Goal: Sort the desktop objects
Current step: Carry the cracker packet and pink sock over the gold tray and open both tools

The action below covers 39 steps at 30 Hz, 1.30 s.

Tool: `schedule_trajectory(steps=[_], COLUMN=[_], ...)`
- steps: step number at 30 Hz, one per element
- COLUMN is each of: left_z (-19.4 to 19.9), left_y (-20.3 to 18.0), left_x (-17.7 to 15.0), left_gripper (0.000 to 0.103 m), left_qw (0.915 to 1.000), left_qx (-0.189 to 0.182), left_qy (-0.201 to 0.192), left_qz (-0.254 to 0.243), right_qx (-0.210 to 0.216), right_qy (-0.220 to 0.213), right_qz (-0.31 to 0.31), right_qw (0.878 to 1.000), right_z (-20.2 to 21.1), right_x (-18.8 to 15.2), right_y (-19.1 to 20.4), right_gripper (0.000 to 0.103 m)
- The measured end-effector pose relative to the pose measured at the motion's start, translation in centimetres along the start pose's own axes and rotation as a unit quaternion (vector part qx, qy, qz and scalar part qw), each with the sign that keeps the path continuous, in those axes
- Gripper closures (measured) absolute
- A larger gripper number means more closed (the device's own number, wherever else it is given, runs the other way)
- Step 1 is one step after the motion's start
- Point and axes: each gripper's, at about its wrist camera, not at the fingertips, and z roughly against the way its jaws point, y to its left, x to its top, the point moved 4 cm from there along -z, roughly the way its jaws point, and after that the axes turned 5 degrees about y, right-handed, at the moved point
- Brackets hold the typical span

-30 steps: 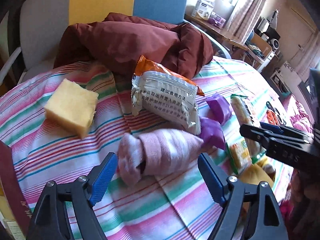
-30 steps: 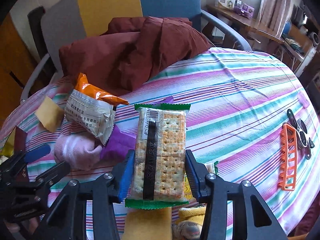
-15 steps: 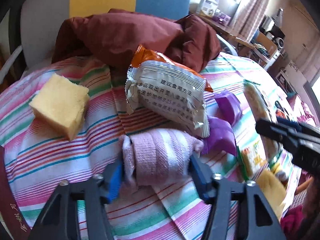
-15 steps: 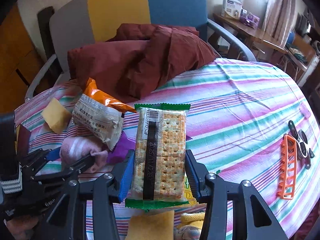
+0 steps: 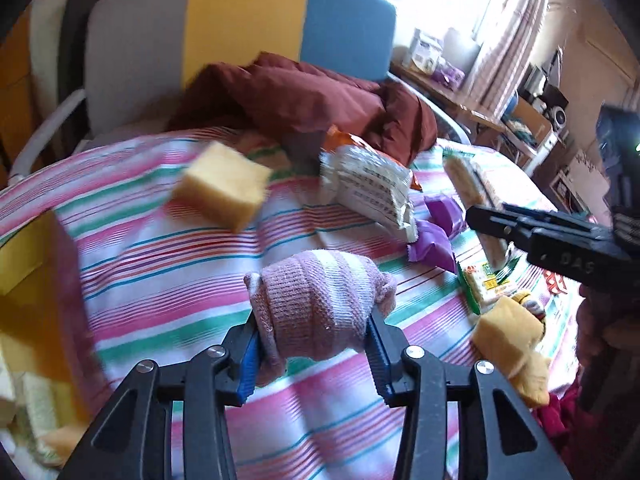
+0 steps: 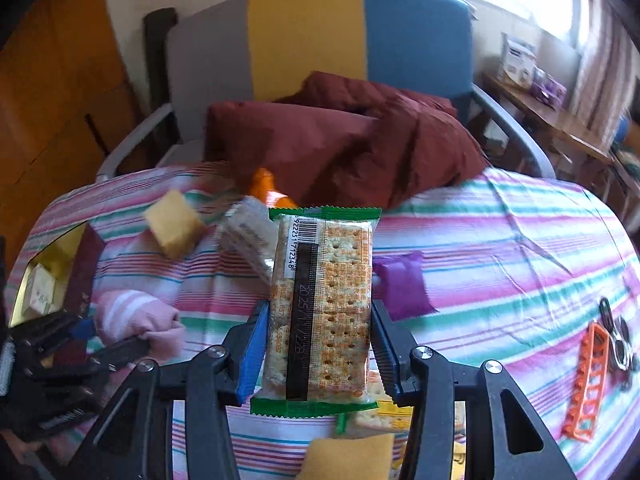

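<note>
Barcode digits 71234 show on cracker packet (image 6: 320,304).

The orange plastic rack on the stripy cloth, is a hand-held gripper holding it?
No, the orange plastic rack lies alone on the striped cloth, untouched.

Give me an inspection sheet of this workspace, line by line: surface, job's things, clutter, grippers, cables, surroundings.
Surface: striped tablecloth, wrinkled.
Job's things: pink sock roll; cracker pack; yellow sponge block; white snack bag; purple packet.
Clutter: orange plastic rack by metal bits; maroon cloth at the far edge.
Grippers: left gripper jaws closing, pads pressing the sock roll; right gripper shut on the cracker pack.
Cables: nothing seen.
Surroundings: colour-block chair, side desk, curtains.
</note>
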Motion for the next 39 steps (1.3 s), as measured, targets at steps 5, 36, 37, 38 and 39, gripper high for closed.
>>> schedule_trajectory(steps=[5, 36, 37, 38, 39], left_z=[4.1, 17.8, 17.7, 17.5, 17.2], left_y=[2.7, 26.1, 26.7, 27.3, 27.7], left_x=[-1.3, -10.2, -10.3, -10.4, -10.4], left_gripper=[0.058, 0.057, 0.057, 0.056, 0.056], left_qw=[0.9991, 0.9515, 0.9502, 0.9501, 0.9493], left_qx=[0.03, 0.169, 0.17, 0.169, 0.168], left_qy=[-0.027, -0.112, -0.108, -0.102, -0.096], left_qz=[0.014, 0.231, 0.238, 0.241, 0.247], right_qx=[0.013, 0.176, 0.18, 0.18, 0.181], right_qy=[-0.004, 0.055, 0.058, 0.06, 0.063], right_qz=[0.03, 0.148, 0.145, 0.146, 0.143], right_qw=[0.999, 0.972, 0.971, 0.971, 0.971], right_z=[0.5, -2.9, -3.4, -3.7, -4.1], right_x=[-0.4, 1.2, 1.4, 1.5, 1.7], right_y=[2.2, 35.2, 35.9, 36.4, 36.7], right_gripper=[0.054, 0.054, 0.054, 0.053, 0.052])
